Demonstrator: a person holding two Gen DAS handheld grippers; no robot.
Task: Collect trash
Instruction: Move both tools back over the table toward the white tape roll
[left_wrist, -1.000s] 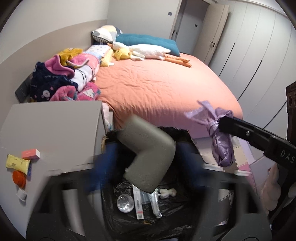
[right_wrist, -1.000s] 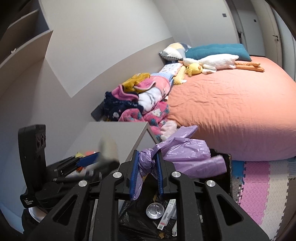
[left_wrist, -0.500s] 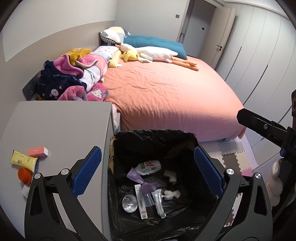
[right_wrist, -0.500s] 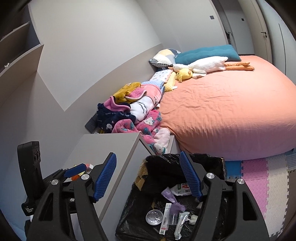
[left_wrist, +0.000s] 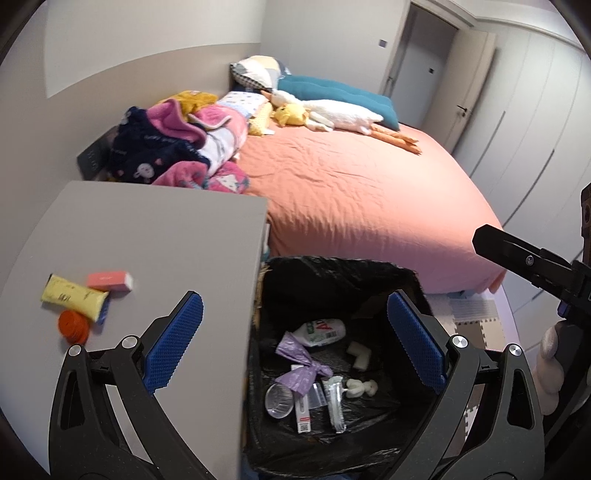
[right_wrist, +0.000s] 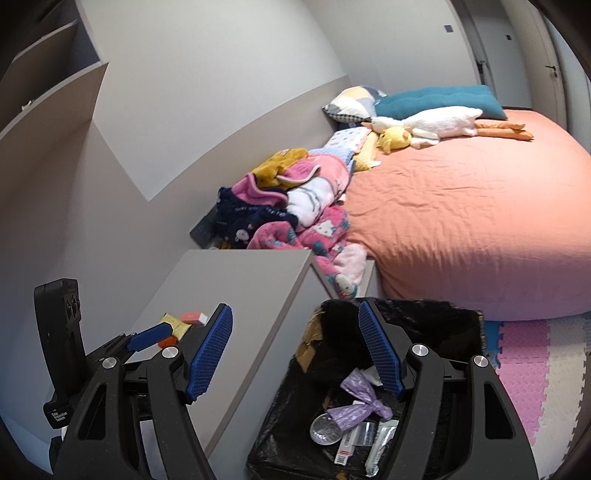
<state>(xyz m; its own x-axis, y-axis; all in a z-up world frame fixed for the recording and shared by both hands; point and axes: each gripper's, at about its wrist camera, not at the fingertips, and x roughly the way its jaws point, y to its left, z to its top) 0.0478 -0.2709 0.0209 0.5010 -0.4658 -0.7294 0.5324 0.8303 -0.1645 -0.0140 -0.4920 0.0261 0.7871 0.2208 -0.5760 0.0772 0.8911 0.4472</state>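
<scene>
purple bag (left_wrist: 301, 369) knotted, crumpled (lying in the bin (left_wrist: 332, 266)) | long axis slanting toward bin's near corner | left gripper (left_wrist: 291, 339), right gripper (right_wrist: 295, 354) both spread, empty

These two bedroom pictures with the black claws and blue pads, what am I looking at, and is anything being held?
Those are hand-held tongs, one in each of a person's hands, each carrying a camera that looks out along its fingers. One picture is from the left tongs, the other from the right tongs. Both are open and hold nothing. Below them stands a bin lined in black, with a purple bag and other rubbish inside. Beside it, a grey table carries a yellow tube, a pink box and an orange lid.
</scene>
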